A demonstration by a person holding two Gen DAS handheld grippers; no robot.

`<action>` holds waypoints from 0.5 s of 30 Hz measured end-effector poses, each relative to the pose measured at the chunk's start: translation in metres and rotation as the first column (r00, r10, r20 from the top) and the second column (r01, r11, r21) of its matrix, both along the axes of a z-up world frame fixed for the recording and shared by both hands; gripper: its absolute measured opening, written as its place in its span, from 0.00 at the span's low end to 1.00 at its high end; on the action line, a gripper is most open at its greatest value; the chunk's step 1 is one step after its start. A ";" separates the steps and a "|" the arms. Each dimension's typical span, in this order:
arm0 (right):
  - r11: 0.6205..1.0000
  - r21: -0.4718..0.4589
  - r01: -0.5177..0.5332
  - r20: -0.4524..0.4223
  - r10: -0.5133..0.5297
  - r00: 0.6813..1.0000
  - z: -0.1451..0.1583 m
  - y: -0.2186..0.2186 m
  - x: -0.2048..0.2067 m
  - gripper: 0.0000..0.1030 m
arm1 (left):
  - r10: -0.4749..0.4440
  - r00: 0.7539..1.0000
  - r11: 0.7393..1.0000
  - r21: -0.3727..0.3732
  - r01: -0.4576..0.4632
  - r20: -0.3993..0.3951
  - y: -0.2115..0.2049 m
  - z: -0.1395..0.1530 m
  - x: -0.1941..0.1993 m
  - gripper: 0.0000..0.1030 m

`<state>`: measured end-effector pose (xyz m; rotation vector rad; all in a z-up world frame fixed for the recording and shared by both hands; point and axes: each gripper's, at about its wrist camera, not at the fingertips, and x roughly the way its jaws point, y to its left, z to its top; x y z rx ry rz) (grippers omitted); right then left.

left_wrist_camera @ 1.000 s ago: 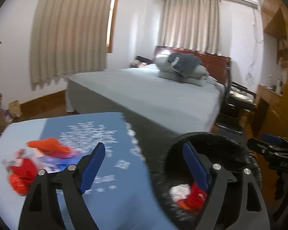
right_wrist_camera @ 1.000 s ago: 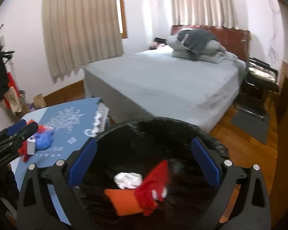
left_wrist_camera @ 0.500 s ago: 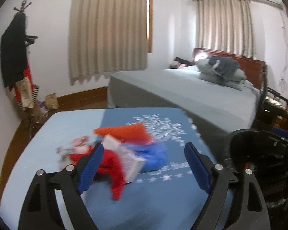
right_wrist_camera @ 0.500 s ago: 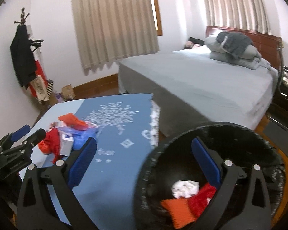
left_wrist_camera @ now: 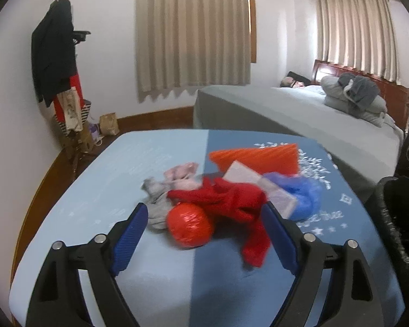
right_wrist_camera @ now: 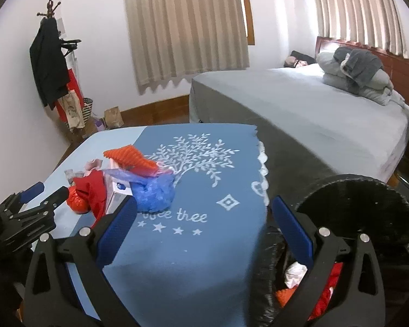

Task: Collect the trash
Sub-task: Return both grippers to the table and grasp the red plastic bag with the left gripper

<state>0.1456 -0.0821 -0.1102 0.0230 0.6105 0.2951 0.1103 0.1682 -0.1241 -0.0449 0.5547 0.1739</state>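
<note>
the trash pile (left_wrist_camera: 226, 190) lies mid-table (left_wrist_camera: 122, 163), the bin (right_wrist_camera: 354, 199) just off the right edge. left gripper (left_wrist_camera: 204, 234) stands wide with jaws closing a little, pads touching nothing yet, the red ball (left_wrist_camera: 189, 227) between them. right gripper (right_wrist_camera: 204, 231) is wide too and empty. the ball looks light and crinkly (likely slippery film), so pinch it across the middle; the red cloth (left_wrist_camera: 231, 199) is soft, best bunched.

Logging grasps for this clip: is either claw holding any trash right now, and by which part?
Nothing is held. The left claw is closing with nothing gripped, short of the shiny red ball; the right claw is open and empty.
</note>
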 end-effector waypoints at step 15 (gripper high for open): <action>0.999 -0.006 -0.046 -0.044 0.046 0.998 -0.021 0.027 0.011 0.94 | 0.011 0.993 0.999 -0.038 -0.016 -0.116 0.015 -0.032 0.028 0.58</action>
